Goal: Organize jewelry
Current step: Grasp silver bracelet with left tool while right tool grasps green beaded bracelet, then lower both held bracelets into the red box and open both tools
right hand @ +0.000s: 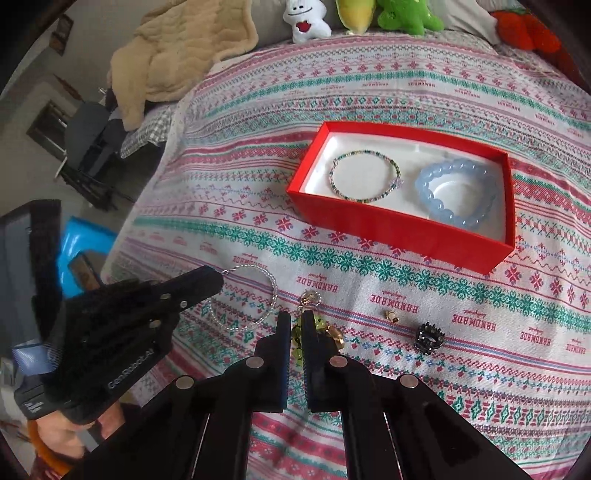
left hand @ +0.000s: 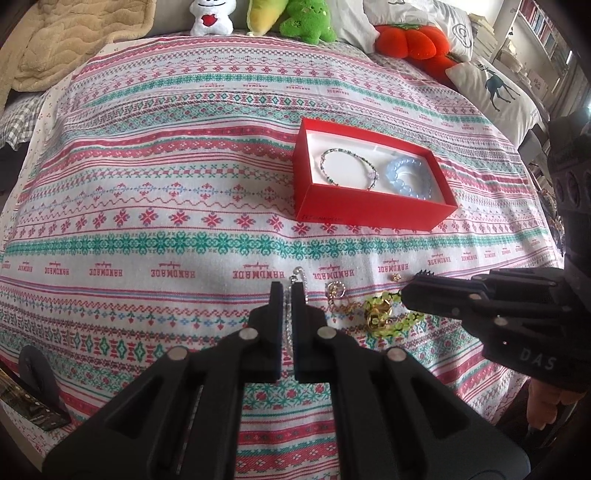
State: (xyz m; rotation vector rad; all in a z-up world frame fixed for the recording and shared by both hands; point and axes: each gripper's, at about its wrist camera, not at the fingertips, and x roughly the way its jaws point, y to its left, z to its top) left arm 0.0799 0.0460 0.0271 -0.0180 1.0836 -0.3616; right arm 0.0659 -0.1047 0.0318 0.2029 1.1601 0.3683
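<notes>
A red box (left hand: 373, 214) sits on the patterned bedspread and holds a thin multicoloured bracelet (left hand: 349, 168) and a chunky blue bead bracelet (left hand: 408, 177). My left gripper (left hand: 287, 286) is shut on a clear bead bracelet (left hand: 288, 321) that runs between its fingers. In the right wrist view that clear bracelet (right hand: 258, 299) loops out from the left gripper's tip (right hand: 219, 278). My right gripper (right hand: 296, 317) is shut on a green bead bracelet (right hand: 297, 341), just above the cloth. From the left wrist view the green bracelet (left hand: 384, 314) trails from the right gripper's tip (left hand: 404, 295).
Loose pieces lie on the cloth near the grippers: a gold chain piece (right hand: 310, 297), a gold ornament (right hand: 334, 336), a small gold earring (right hand: 389, 315) and a black spiky clip (right hand: 428, 338). Plush toys (left hand: 306, 18) and pillows (left hand: 495, 88) line the far edge. A beige blanket (right hand: 177, 48) lies at the back left.
</notes>
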